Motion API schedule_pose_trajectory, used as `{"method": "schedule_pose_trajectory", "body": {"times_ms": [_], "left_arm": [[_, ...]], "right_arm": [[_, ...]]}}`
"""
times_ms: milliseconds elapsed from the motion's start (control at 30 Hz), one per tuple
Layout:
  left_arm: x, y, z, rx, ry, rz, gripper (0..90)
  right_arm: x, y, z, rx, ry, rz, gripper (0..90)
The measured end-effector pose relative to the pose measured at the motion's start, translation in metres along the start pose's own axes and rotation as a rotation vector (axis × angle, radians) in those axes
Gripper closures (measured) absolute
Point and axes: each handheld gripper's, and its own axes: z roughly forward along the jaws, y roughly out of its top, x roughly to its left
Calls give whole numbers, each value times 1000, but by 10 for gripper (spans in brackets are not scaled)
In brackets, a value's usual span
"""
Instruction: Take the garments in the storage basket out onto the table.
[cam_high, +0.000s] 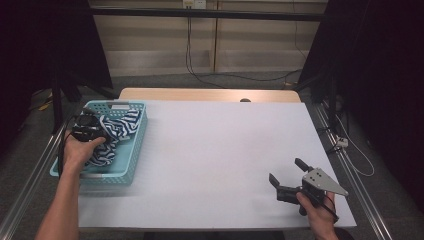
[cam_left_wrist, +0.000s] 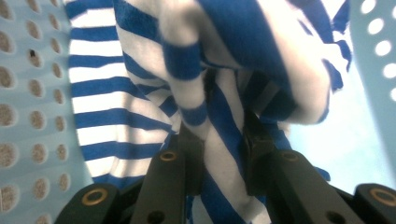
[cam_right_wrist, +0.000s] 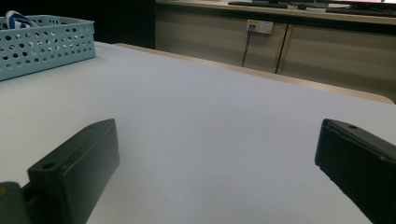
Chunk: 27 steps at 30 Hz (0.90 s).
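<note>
**mossy_k:** Left gripper view is the giveaway here. The left gripper has its fingers clenched on a fold of the striped cloth, blue and white, with the fabric bunched up and running right down between them. Looks like they went for a raised ridge of the cloth rather than a flat bit, which makes sense, since a fold gives two flat pads something to pinch.

**dunebug:** Yeah, and in the high view the cloth is sitting inside the light blue basket at the left edge of the counter, with the left gripper reaching into it from the near-left side. My guess is the perforated walls force that steep approach, because you can't come in level.

**mossy_k:** What about the other hand?

**dunebug:** Right gripper is parked well apart, low over the near-right part of the counter, fingers released wide with nothing but bare white surface between them. The right gripper view looks across at the basket far off. I'd say it's waiting there to catch a corner of the cloth once it's out.

**mossy_k:** Only risk I see is the cloth snagging on the rim.
</note>
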Motion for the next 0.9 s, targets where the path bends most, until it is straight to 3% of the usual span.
{"method": "schedule_pose_trajectory", "body": {"times_ms": [33, 67, 167, 200, 233, 267, 300, 333, 367, 400, 433, 467, 500, 567, 600, 633, 667, 700, 767, 800, 833, 900], "left_arm": [[-1, 0, -3, -22, -26, -23, 747], [-2, -2, -4, -25, -30, -10, 748], [-3, -3, -9, -54, -27, -22, 748], [0, -3, -14, -13, -50, 10, 748], [1, -3, -18, -21, -47, 28, 749], [-2, -5, -16, -62, -18, 2, 749], [1, -4, -22, -40, -36, 30, 749], [-3, -6, -20, -91, -32, -18, 749], [2, -6, -26, -44, -43, 38, 749], [1, -7, -28, -72, -44, 24, 749], [-2, -8, -26, -129, -27, -23, 749], [3, -10, -34, -99, -45, 8, 749], [0, -12, -35, -145, -39, -42, 749], [0, -14, -36, -149, -51, -58, 749], [4, -16, -41, -130, -52, -25, 749], [2, -18, -40, -169, -55, -75, 750], [1, -20, -41, -186, -50, -80, 750], [4, -23, -44, -179, -52, -30, 750], [4, -26, -47, -169, -57, -29, 750], [-2, -27, -45, -249, -44, -108, 750], [0, -29, -47, -248, -59, -93, 750], [-3, -32, -48, -271, -56, -106, 750]], "right_arm": [[0, 0, 0, 0, -2, -1, 0], [0, 0, 0, 0, -2, 0, 0], [0, 0, 0, 2, -2, 0, 0], [0, 0, 0, 2, -2, 0, 0], [0, 0, 0, 0, 0, 0, 0], [0, 0, 1, 0, 0, -2, 0], [0, 0, 1, 0, 0, -2, 0], [0, 0, 0, 2, -3, -3, 0], [0, 0, 0, 2, -4, -2, 0], [0, 0, 0, 2, -4, -2, 0], [0, 0, 0, 2, -4, -2, 0], [1, 0, 0, 3, -5, -5, 0], [1, 0, 0, 3, -5, -5, 0], [1, 0, 0, 3, -5, -5, 0], [0, 0, 0, 2, -4, -3, 0], [0, 0, 0, 3, -4, -2, 0], [0, 0, 0, 3, -4, -2, 0], [0, 0, 0, 0, -5, -1, 0], [0, 0, 0, 1, -3, -1, 0], [0, 0, 0, 1, -4, -2, 0], [0, 0, 0, 0, -5, -1, 0], [1, 0, 0, 3, -5, -4, 0]]}}
